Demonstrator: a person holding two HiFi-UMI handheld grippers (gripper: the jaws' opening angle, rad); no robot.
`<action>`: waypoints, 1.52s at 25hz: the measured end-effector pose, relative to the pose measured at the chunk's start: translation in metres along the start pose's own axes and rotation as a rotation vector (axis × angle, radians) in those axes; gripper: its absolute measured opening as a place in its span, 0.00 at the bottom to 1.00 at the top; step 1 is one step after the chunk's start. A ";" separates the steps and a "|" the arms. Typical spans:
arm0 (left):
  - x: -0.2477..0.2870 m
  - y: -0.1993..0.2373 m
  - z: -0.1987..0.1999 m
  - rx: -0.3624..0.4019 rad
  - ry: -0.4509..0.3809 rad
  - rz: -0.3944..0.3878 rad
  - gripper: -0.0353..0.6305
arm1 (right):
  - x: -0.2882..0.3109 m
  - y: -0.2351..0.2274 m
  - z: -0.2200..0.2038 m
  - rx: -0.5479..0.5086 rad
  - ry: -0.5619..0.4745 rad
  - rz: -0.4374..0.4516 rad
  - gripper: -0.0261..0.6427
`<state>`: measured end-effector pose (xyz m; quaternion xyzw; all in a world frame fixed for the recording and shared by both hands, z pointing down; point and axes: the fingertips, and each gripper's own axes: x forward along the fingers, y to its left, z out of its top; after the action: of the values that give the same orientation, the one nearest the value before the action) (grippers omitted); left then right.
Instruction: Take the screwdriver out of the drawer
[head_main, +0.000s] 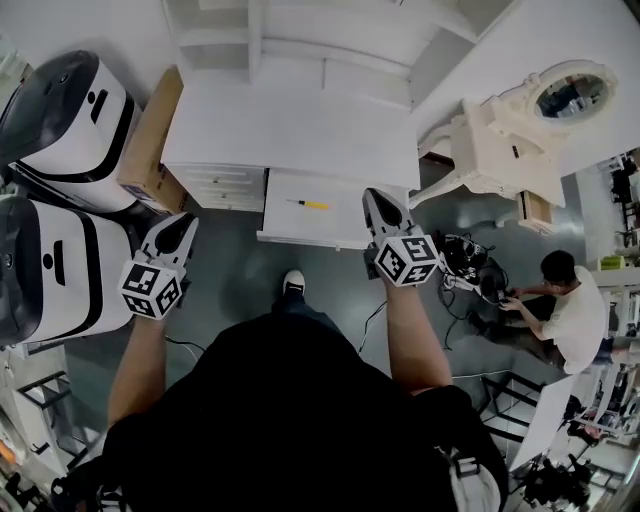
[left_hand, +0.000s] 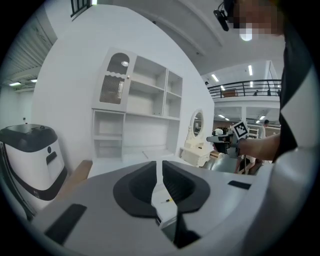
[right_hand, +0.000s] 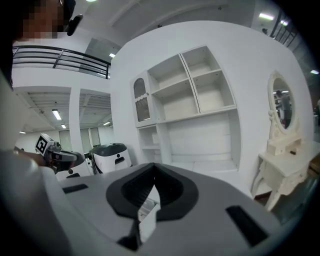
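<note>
Screwdriver (head_main: 310, 204) in head view lies crosswise in the open drawer (head_main: 300, 238), just left of the right tongs (head_main: 385, 212); the left tongs (head_main: 175, 235) are farther away.

Left gripper view: left tongs (left_hand: 159, 175) closed and empty, with the screwdriver (left_hand: 168, 200) ahead.

Right gripper view: right tongs (right_hand: 151, 190) closed and empty.

We see a yellow-handled screwdriver (head_main: 311, 205) against a white drawer (head_main: 340, 226) and white desk (head_main: 290, 125). Our left gripper (head_main: 181, 227) and right gripper (head_main: 383, 204) are pale grey with black pads (left_hand: 134, 189), their cubes (head_main: 150, 288) patterned in black-and-white squares. The floor (head_main: 230, 272) is dark grey.
</note>
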<state>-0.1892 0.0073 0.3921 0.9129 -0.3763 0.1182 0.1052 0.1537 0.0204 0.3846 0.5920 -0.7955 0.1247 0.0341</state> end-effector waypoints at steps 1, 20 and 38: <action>0.009 0.002 0.003 -0.006 -0.002 0.008 0.13 | 0.007 -0.007 0.001 -0.003 0.007 0.009 0.06; 0.126 0.003 0.057 -0.028 -0.022 0.085 0.13 | 0.092 -0.099 0.031 -0.017 0.044 0.123 0.06; 0.158 0.028 0.072 -0.022 -0.019 0.008 0.13 | 0.107 -0.095 0.038 -0.016 0.049 0.071 0.06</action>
<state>-0.0902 -0.1371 0.3737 0.9113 -0.3822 0.1056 0.1111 0.2154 -0.1139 0.3841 0.5596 -0.8160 0.1340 0.0539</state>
